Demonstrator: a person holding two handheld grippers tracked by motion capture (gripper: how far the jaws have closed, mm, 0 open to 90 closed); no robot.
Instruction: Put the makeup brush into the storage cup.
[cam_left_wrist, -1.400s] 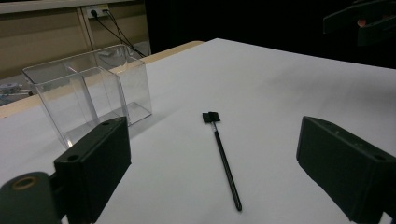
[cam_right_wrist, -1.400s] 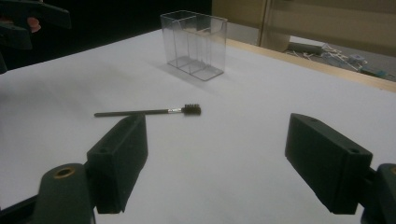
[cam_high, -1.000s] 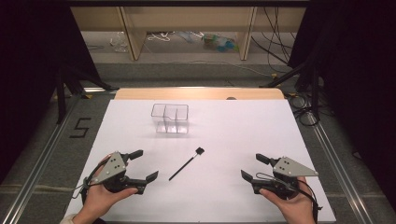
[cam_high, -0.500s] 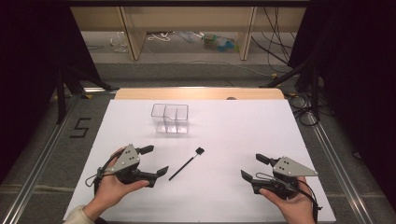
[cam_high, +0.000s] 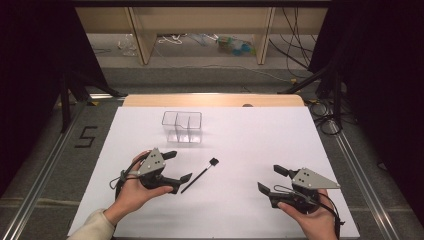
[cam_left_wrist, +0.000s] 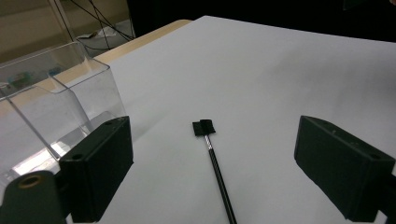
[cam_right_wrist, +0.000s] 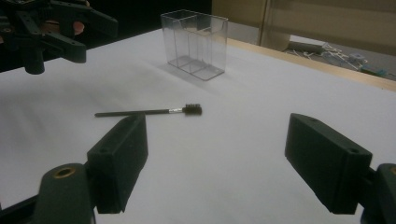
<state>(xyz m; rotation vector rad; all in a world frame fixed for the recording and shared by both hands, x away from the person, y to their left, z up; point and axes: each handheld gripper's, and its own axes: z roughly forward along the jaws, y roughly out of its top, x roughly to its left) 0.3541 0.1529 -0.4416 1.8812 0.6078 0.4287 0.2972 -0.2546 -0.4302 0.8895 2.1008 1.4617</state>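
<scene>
Right in front of the left hand-held gripper (cam_high: 181, 166) lies a thin black brush (cam_high: 200, 175) on the white desk (cam_high: 260, 145). This hand-held gripper has its jaws wide apart and holds nothing. Seen from the left gripper view, the brush (cam_left_wrist: 215, 163) lies between the two jaws, a bit ahead of them, with its small dark bristle end farthest away and its stick pointing back toward the hand-held gripper. The jaws do not touch it. Past the left jaw, off to one side, stands a clear plastic box (cam_left_wrist: 56, 100) with two open parts inside, both empty.

Far off to the other side, the right hand-held gripper (cam_high: 270, 180) has its jaws wide apart too, and holds nothing. From the right gripper view, the brush (cam_right_wrist: 149, 112) lies flat ahead of its left jaw, well apart from it, and the clear box (cam_right_wrist: 196, 44) stands farther on behind the brush.
</scene>
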